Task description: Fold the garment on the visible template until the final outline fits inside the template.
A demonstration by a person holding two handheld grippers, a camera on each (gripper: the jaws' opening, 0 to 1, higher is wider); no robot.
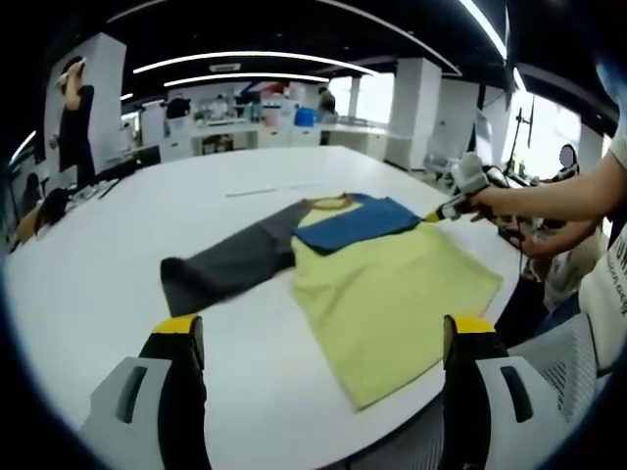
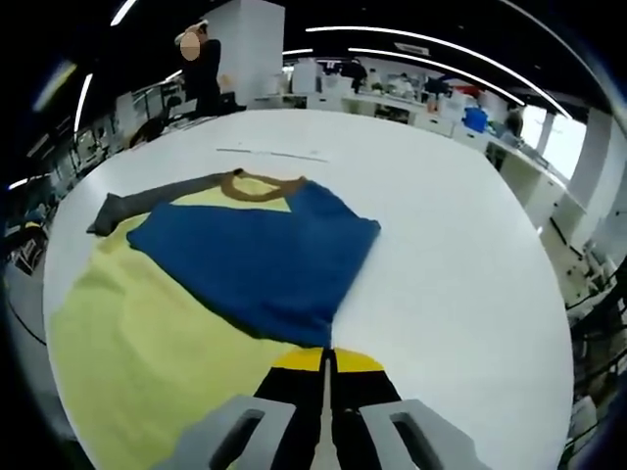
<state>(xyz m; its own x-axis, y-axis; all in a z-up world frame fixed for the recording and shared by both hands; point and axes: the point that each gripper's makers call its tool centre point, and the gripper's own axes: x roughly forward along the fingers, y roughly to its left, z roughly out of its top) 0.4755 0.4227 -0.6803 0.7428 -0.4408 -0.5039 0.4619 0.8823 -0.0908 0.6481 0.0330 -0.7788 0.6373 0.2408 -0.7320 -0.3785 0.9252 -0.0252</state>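
Observation:
A shirt with a yellow body (image 1: 392, 294) lies flat on the white table (image 1: 118, 245). Its grey sleeve (image 1: 230, 264) stretches out to the left. The blue sleeve (image 1: 358, 222) is folded across the chest below the brown collar (image 1: 331, 203). My left gripper (image 1: 325, 333) is open, held above the table's near edge in front of the shirt, its fingers wide apart. A hand holds my right gripper (image 1: 433, 216) at the blue sleeve's end. In the right gripper view the blue sleeve (image 2: 255, 250) runs down to my right gripper (image 2: 326, 360), which is shut on its tip.
A thin pale strip (image 1: 265, 189) lies on the table beyond the collar. A mesh chair back (image 1: 573, 367) stands at the table's near right edge. One person (image 1: 76, 117) stands far off at the left, with desks and pillars behind.

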